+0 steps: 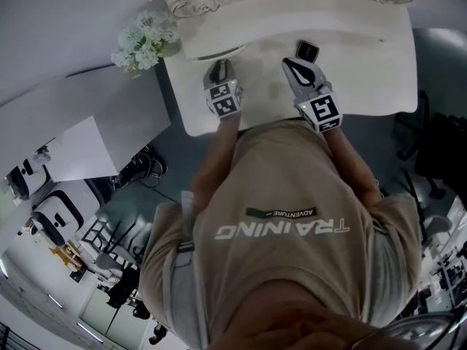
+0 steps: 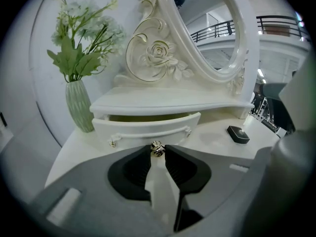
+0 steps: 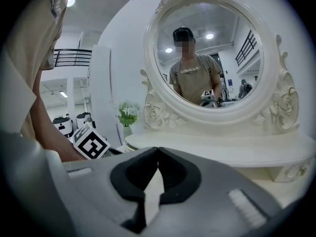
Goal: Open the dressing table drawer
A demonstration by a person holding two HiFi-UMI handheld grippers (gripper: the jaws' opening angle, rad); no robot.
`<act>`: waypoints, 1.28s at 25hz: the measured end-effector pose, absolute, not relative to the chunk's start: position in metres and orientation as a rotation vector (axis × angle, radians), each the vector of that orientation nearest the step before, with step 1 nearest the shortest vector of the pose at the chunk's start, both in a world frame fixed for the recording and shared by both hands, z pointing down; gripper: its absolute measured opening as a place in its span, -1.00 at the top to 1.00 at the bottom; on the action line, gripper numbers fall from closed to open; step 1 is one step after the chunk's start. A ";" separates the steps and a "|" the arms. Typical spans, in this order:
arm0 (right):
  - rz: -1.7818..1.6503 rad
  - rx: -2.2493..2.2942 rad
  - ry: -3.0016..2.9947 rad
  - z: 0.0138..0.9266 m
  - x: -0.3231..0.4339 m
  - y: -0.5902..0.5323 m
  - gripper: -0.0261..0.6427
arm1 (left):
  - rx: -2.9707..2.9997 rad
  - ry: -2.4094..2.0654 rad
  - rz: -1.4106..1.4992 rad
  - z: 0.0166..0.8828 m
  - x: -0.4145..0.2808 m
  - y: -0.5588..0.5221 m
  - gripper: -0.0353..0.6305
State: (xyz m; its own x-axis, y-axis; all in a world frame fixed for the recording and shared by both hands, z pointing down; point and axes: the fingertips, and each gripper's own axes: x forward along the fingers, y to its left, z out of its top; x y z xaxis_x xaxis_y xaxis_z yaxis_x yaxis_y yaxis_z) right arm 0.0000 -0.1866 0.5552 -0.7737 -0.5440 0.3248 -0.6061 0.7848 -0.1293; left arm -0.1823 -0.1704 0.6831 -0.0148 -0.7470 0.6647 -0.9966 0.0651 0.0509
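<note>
Standing left of the oval mirror (image 2: pixel 210 28), a ribbed green vase (image 2: pixel 79 105) of pale flowers (image 2: pixel 84 33) is sitting on the white dressing table (image 2: pixel 207 139). Below the mirror, the left gripper (image 2: pixel 157 153) is clamping its jaws on the small metal knob (image 2: pixel 157 148) at the front of the drawer (image 2: pixel 148 127), which is standing slightly out beneath the mirror's shelf, a strip of its inside showing. A small black box (image 2: pixel 238 134) is lying on the tabletop below the mirror's right edge. Farther right, the right gripper (image 3: pixel 157 156) is hovering in front of the mirror, its jaws pressed together, gripping nothing.
</note>
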 end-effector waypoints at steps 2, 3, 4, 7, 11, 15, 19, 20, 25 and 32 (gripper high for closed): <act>0.326 0.886 -2.710 0.555 0.000 -0.184 0.91 | 1.728 -1.815 0.607 0.683 -0.182 -0.167 0.60; 0.324 0.886 -2.711 0.555 0.000 -0.183 0.91 | 1.727 -1.816 0.608 0.683 -0.182 -0.165 0.60; 0.322 0.888 -2.712 0.555 0.001 -0.183 0.91 | 1.728 -1.819 0.609 0.683 -0.182 -0.164 0.60; 0.323 0.894 -2.710 0.555 0.005 -0.180 0.91 | 1.728 -1.820 0.610 0.684 -0.180 -0.160 0.60; 0.320 0.909 -2.713 0.554 0.006 -0.179 0.91 | 1.723 -1.803 0.619 0.685 -0.179 -0.156 0.60; 0.323 0.912 -2.710 0.556 0.008 -0.173 0.91 | 1.739 -1.802 0.627 0.686 -0.178 -0.154 0.59; 0.324 0.922 -2.704 0.557 0.012 -0.169 0.91 | 1.756 -1.817 0.641 0.688 -0.178 -0.154 0.59; 0.327 0.927 -2.703 0.557 0.012 -0.168 0.91 | 1.757 -1.812 0.647 0.688 -0.177 -0.152 0.59; 0.333 0.942 -2.708 0.555 0.012 -0.161 0.91 | 1.779 -1.817 0.653 0.677 -0.176 -0.141 0.59; 0.319 0.956 -2.732 0.555 0.003 -0.153 0.91 | 1.888 -1.819 0.587 0.636 -0.177 -0.122 0.75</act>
State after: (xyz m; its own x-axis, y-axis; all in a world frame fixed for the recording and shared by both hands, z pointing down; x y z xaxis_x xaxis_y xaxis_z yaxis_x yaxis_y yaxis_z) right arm 0.0031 -0.1529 0.5546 -0.7608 -0.5833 0.2847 -0.6332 0.7633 -0.1281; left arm -0.1774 -0.1224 0.6363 0.0396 -0.8072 0.5890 -0.9992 -0.0284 0.0284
